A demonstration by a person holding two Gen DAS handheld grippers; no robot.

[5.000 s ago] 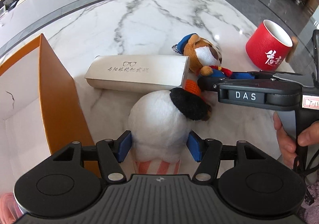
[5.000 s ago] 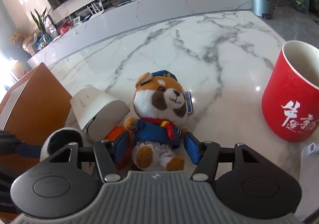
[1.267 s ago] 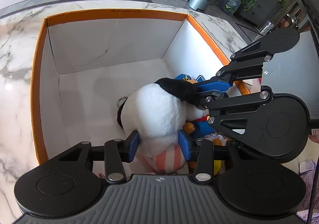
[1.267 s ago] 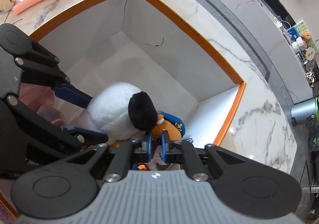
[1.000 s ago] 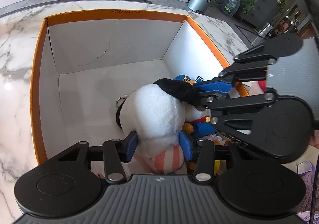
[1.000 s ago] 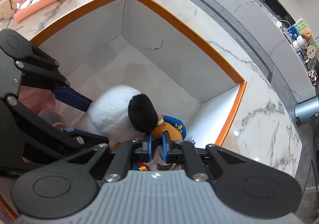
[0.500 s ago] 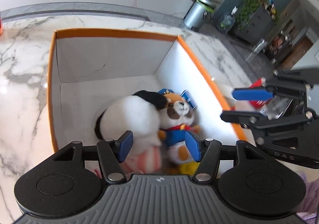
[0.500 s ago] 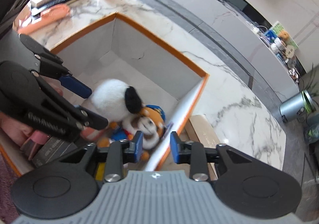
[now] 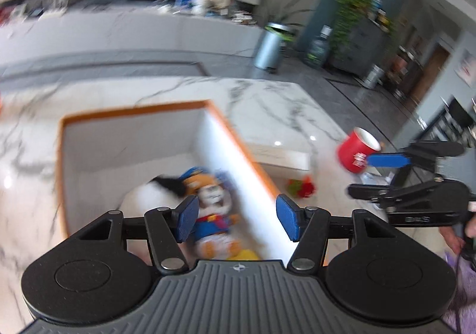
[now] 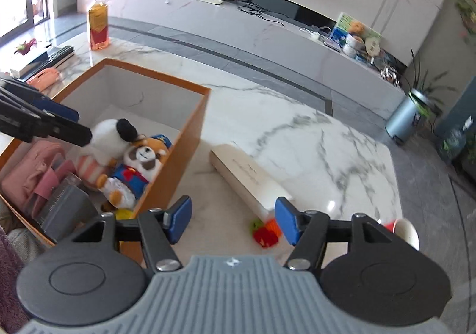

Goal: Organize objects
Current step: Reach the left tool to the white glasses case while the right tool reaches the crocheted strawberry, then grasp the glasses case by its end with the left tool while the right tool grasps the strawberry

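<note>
Lying side by side in the orange box (image 10: 190,137), the white plush (image 10: 108,137) and the sailor dog plush (image 10: 139,164) touch each other against the box's right-hand wall. The white plush's black cap rests against the dog's head. Pink items (image 10: 35,176) and a grey block (image 10: 67,206) fill the near left part of the same box, beside the 2 toys. In my left wrist view, which is blurred by motion, the dog (image 9: 212,212) shows face up with the white plush (image 9: 148,197) at its left.

My left gripper (image 9: 236,216) is spread wide and holds nothing; it hangs above the box's near right wall. My right gripper (image 10: 232,222) is likewise spread wide and empty, and it hangs over the marble table (image 10: 312,137) just outside the box. The right wrist view also catches the left gripper's fingers (image 10: 59,125) reaching in over the box from the left.

Outside the box, a cream glasses case (image 10: 250,176) lies on the table, close to the box's right wall. A small red and green toy (image 10: 264,231) sits at the near end of the case. A red cup (image 9: 355,151) is further right on the table; I cannot tell whether it is upright. Beyond the box on the table stand an amber bottle (image 10: 98,24), a black remote (image 10: 59,54) and a pink object (image 10: 44,76).
</note>
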